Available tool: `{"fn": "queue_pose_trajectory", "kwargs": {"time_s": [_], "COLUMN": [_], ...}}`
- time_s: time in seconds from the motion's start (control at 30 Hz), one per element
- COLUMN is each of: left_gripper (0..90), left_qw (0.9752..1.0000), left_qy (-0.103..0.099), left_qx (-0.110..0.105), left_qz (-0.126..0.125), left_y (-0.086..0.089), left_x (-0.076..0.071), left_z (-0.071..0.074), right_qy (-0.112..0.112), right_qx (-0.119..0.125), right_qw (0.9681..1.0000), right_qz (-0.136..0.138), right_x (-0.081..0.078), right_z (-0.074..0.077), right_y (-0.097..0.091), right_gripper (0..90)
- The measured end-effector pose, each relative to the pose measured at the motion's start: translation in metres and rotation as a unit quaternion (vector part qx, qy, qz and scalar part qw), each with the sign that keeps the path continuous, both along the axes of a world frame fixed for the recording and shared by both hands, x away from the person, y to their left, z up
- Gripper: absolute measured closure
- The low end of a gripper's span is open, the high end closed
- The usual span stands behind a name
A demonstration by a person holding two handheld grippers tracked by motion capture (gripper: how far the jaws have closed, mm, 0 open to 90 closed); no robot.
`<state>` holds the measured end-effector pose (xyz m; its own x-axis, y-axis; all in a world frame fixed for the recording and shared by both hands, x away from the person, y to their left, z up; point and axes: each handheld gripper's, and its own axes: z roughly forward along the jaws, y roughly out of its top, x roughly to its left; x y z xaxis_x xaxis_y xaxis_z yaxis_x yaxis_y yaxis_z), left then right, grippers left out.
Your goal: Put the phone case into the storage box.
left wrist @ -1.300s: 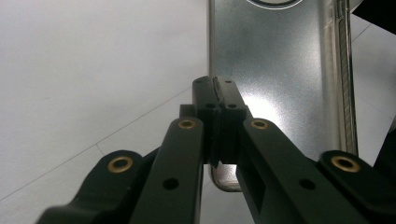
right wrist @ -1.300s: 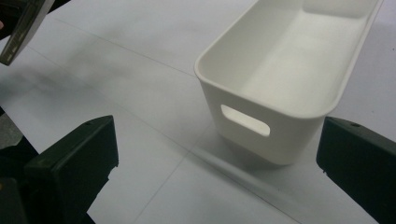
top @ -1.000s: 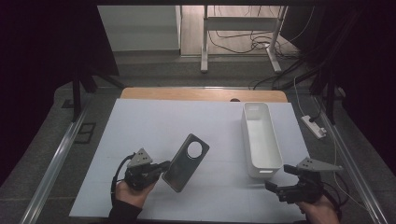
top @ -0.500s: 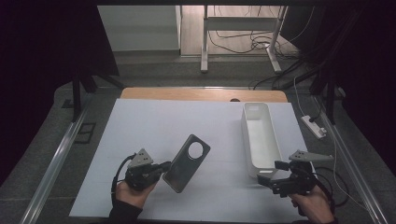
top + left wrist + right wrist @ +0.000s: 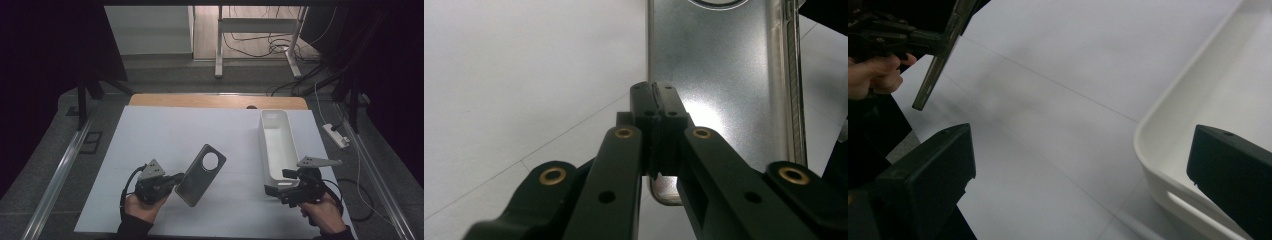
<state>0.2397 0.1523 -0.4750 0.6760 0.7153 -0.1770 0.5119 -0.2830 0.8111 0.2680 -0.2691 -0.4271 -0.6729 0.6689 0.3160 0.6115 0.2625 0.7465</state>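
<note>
Two grippers worked over the white table (image 5: 165,130). At the left, the left gripper (image 5: 175,178) was clamped on the near edge of a grey phone case (image 5: 201,174), held tilted above the surface. At the right, the right gripper (image 5: 280,186) stood with jaws apart at the near end of the white tray (image 5: 276,145).

The high view looked down over the table (image 5: 165,130); both gripper views sat close above it, sharing the phone case (image 5: 719,75).

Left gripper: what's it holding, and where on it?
The left gripper is shut on the grey phone case, gripping its near bottom edge.
</note>
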Motion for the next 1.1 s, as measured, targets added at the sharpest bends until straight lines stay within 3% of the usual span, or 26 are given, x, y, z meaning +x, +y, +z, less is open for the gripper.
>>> {"fn": "queue_pose_trajectory", "kwargs": {"time_s": [0.03,0.1,0.3,0.67,0.9,1.1], "left_gripper": [89.2,89.2,89.3,89.2,89.2,89.2], "left_qw": [1.0000,1.0000,1.0000,0.9999,0.9999,0.9998], "left_qy": [-0.002,-0.002,-0.004,-0.003,-0.005,-0.004], "left_qx": [0.003,0.004,0.006,0.010,0.014,0.015], "left_qz": [-0.001,-0.003,-0.004,-0.004,-0.006,-0.010], "left_y": [-0.001,-0.002,-0.004,-0.009,-0.014,-0.018], "left_x": [0.000,-0.001,0.000,0.002,0.004,0.006], "left_z": [0.000,0.000,0.000,-0.002,-0.002,-0.003], "right_qy": [0.007,0.006,0.012,0.031,0.056,0.064], "right_qx": [0.013,0.002,-0.001,0.008,0.025,0.024], "right_qw": [0.9998,0.9998,0.9996,0.9985,0.9968,0.9960], "right_qz": [0.013,0.019,0.024,0.045,0.052,0.058], "right_x": [0.002,0.004,0.008,0.016,0.021,0.025], "right_z": [0.000,-0.001,-0.004,-0.009,-0.010,-0.011], "right_y": [0.007,0.015,0.027,0.052,0.066,0.078], "right_gripper": [0.0,0.0,0.0,0.0,0.0,0.0]}}
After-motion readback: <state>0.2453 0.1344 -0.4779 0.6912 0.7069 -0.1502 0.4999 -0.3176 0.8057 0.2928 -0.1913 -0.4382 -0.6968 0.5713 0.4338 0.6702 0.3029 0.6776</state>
